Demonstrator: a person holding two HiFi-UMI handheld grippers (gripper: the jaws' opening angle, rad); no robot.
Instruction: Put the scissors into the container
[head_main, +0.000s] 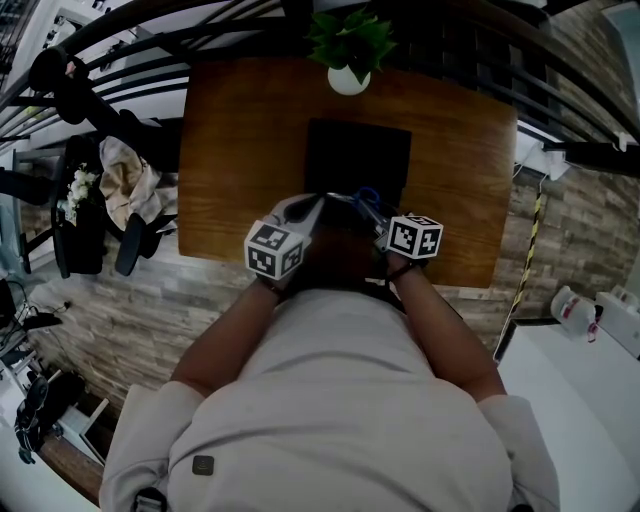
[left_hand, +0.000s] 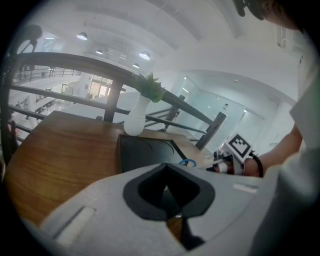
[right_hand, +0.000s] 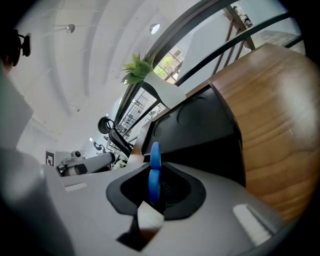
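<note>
A black container (head_main: 350, 150) rests on the wooden table (head_main: 240, 140); it also shows in the left gripper view (left_hand: 142, 152) and the right gripper view (right_hand: 200, 130). My right gripper (head_main: 378, 215) (right_hand: 154, 167) is shut on the blue-handled scissors (head_main: 367, 203) (right_hand: 154, 175) at the container's near edge. The blue handle loop (left_hand: 188, 162) stands out past my left gripper's body. My left gripper (head_main: 305, 212) (left_hand: 166, 169) hangs beside the right one, jaws together with nothing between them.
A green plant in a white pot (head_main: 348, 55) (left_hand: 140, 110) (right_hand: 150, 82) stands at the table's far edge, just behind the container. A dark railing (head_main: 150, 40) runs behind the table. A chair with cloth on it (head_main: 120, 185) stands to the left.
</note>
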